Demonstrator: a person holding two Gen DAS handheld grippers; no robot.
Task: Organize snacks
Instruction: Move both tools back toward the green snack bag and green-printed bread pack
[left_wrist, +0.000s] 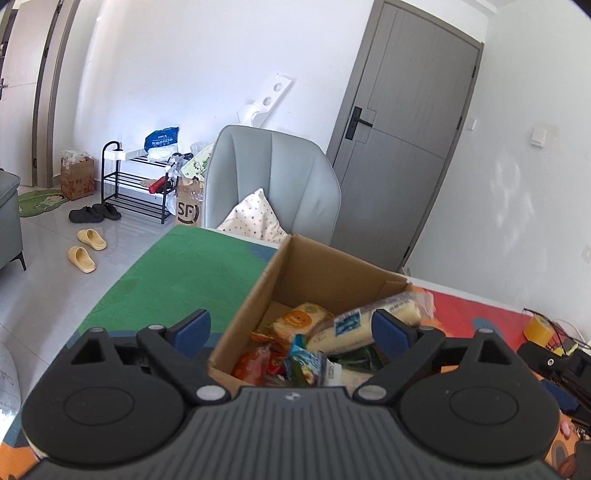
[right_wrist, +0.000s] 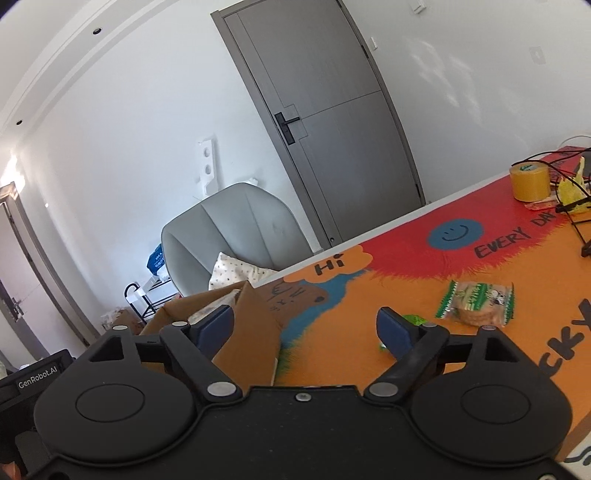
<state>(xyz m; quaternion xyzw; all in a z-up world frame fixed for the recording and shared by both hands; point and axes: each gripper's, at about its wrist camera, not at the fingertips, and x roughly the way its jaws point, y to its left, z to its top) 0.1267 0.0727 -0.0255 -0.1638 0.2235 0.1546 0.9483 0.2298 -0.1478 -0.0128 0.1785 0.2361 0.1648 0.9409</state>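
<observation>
1. One open cardboard box (left_wrist: 295, 280) stands on the surface (left_wrist: 177, 280), which is covered by a colourful printed mat.
2. In the left wrist view the box holds at least four snack packs. There is a long pale roll pack with a blue label (left_wrist: 373, 317), a yellow-orange pack (left_wrist: 301, 319), a red-orange pack (left_wrist: 258, 363) and a blue-green pack (left_wrist: 304, 363). The print on them is too small to read.
3. The roll pack lies tilted, its far end resting on the box's right rim.
4. The left gripper (left_wrist: 291, 328) hovers over the box's near edge with its fingers spread wide. Nothing is between them, though the right blue pad sits just in front of the roll pack.
5. The right gripper (right_wrist: 304, 328) also has its fingers wide apart and holds nothing. Its left finger is over the box's corner (right_wrist: 251, 332) and its right finger over the mat.
6. One green-and-clear pack of round biscuits (right_wrist: 476, 304) lies on the mat outside the box. A small green wrapper (right_wrist: 413, 319) shows beside the right finger.
7. Writing on the mat reads "Hi" (right_wrist: 330, 265) and "EVERY DA" (right_wrist: 517, 238).
8. One roll of yellow tape (right_wrist: 530, 182) stands at the far edge.
9. "GenRobot.AI" (right_wrist: 37, 378) is printed on the black device at the left, and "SF" (left_wrist: 186, 212) on a carton on the floor.
10. Two pairs of slippers lie on the floor, one yellow (left_wrist: 86, 249) and one black (left_wrist: 94, 213).
</observation>
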